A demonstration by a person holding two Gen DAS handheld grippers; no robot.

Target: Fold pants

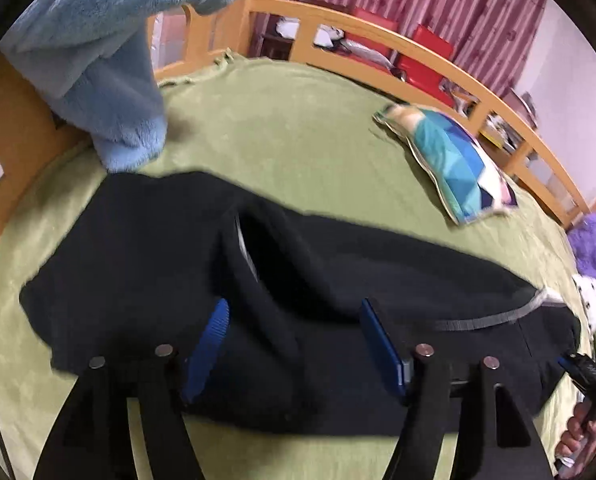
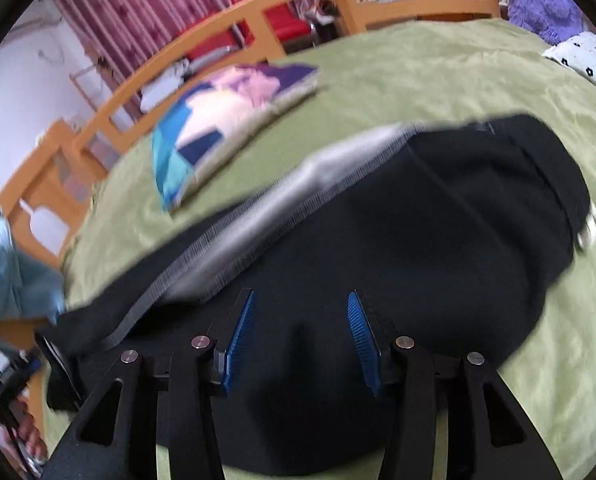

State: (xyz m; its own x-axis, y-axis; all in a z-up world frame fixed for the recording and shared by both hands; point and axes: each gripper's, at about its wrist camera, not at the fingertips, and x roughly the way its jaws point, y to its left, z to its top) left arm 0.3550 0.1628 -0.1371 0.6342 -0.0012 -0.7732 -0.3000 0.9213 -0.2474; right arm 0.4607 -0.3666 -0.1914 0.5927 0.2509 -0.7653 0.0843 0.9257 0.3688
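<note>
Black pants (image 1: 338, 280) lie spread across a green bed cover (image 1: 298, 128), with a grey seam strip showing on the right. My left gripper (image 1: 293, 312) is open, its blue pads above the black cloth near the front edge. In the right wrist view the same pants (image 2: 438, 220) fill the middle, with a grey inner lining strip (image 2: 281, 196) turned up and a metal button (image 2: 588, 232) at the waist on the right. My right gripper (image 2: 302, 300) is open just above the cloth. Neither gripper holds anything.
A patterned blue pillow (image 1: 450, 160) lies behind the pants. A fluffy light-blue garment (image 1: 109, 60) hangs at the left. A wooden bed rail (image 1: 378, 36) runs along the back. A purple plush (image 2: 542, 0) and a white spotted pillow (image 2: 586, 60) sit at the right.
</note>
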